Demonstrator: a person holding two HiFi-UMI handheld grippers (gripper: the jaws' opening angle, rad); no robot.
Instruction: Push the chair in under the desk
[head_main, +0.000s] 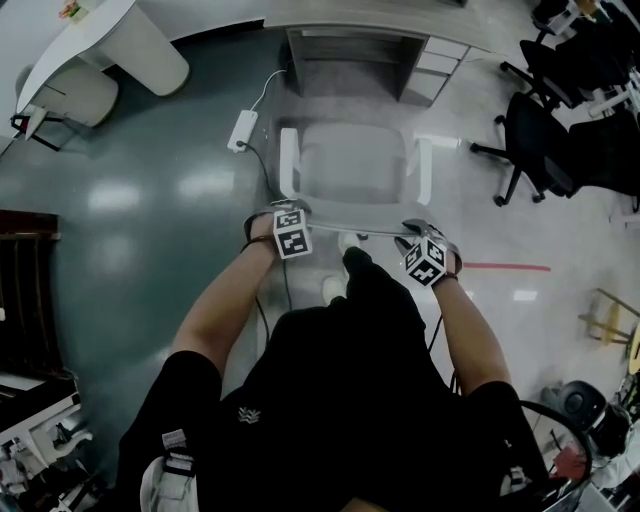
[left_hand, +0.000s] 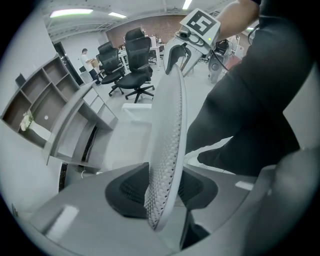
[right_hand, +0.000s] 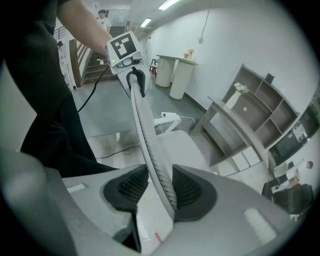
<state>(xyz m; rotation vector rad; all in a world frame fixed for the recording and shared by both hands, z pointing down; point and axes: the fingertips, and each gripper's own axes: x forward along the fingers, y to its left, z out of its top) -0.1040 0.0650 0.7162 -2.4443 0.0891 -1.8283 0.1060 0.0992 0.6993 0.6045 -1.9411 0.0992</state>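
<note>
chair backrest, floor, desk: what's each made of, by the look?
Chair backrest: pale grey perforated mesh in a smooth rim, likely plastic; the dimple pattern shows up close.
Floor: hard, glossy grey-green coating, maybe epoxy; bright reflections sit on it.
Desk: matte grey flat panels, probably laminated board; straight edges, no shine.

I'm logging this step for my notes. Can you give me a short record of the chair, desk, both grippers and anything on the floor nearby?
chair: white, facing the desk opening, not yet under it
desk: ahead of the chair, drawers at its right
left gripper: shut on backrest top edge
right gripper: shut on the same edge
floor: power strip left of the chair
task: not done
</note>
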